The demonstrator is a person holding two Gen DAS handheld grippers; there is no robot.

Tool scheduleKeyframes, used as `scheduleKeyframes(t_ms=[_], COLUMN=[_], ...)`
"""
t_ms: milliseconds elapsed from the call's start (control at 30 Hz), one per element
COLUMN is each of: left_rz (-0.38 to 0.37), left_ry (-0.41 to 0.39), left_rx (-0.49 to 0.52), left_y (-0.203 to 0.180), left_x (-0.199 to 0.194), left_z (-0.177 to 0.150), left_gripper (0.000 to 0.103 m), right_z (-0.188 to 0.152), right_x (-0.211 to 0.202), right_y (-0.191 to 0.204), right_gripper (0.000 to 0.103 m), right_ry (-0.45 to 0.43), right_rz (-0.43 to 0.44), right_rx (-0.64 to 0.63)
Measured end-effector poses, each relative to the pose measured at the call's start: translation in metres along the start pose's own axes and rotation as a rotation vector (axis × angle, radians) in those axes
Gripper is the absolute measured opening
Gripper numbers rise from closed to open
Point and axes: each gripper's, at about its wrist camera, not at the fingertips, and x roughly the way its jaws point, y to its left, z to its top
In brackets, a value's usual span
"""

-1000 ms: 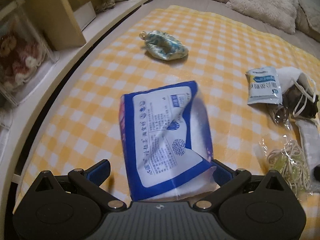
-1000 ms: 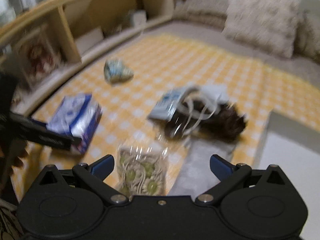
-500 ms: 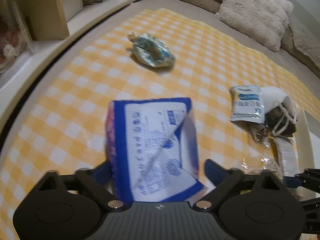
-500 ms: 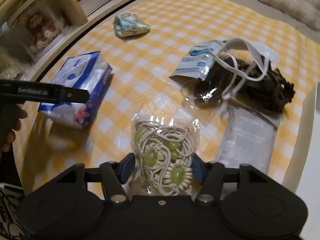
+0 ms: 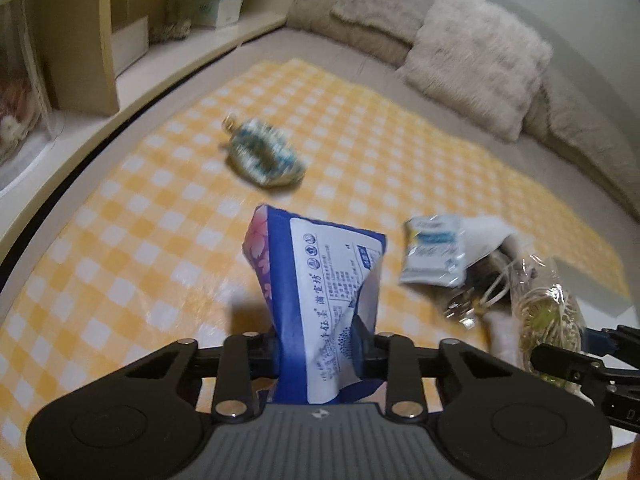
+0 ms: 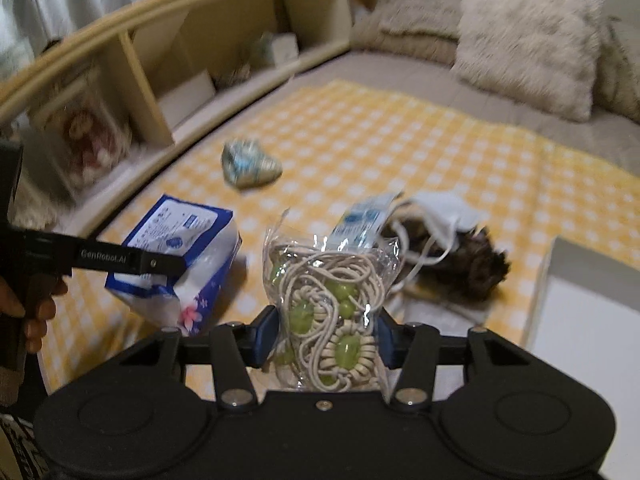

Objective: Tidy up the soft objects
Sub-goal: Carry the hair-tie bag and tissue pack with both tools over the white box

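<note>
1. Left tongs point(image 5: 318, 354) were clamped tight on the blue tissue pack point(image 5: 320, 300), pinching its lower end; pack stood up off the yellow checked blanket point(image 5: 132, 240), lifted.
2. Right tongs point(image 6: 325, 336) were closed on the clear bag of green-bead cords point(image 6: 334, 312), gripped at its lower half, bag upright and raised.
3. From the right wrist view, tissue pack point(image 6: 180, 264) sat at 9 o'clock of the bag, left tongs' arm across it.
4. Small white-blue packet point(image 5: 434, 254) at 2 o'clock of the tissue pack, touching a white mask point(image 6: 444, 210) and a dark furry item point(image 6: 468, 264).
5. Patterned blue-green pouch point(image 5: 262, 156) at 11 o'clock, well apart, alone on blanket.
6. Fluffy cushion point(image 5: 476, 60) at 1 o'clock, far edge of the bed; wooden shelf point(image 6: 160, 76) along 10 o'clock side.
</note>
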Motion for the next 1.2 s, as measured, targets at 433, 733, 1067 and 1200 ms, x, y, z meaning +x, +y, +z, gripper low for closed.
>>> scheduleKeyframes(t_ms=[433,733,1067,1200], left_rz=[-0.163,-0.279,-0.380,-0.412], left_ry=[-0.130,-0.123,-0.048,-0.011], left_rx=[-0.003,0.067,0.183,0.208], left_y=[-0.043,-0.105,-0.176,-0.201], left_x=[-0.041,-0.038,-0.021,-0.013], left_z=[0.017,0.017,-0.005,-0.014], left_gripper=[0.023,0.023,0.024,0.024], right_z=[0.007,-0.008,-0.044,-0.058], right_x=[-0.062,-0.107,-0.142,-0.148], right_y=[-0.025,-0.066,-0.120,-0.139], right_gripper=[0.051,0.051,0.052,0.052], right_ry=[-0.170,-0.237,-0.218,-0.192], right_rz=[-0.062,-0.179,-0.309,-0.335], right_rx=[0.060,0.116,0.221,0.256])
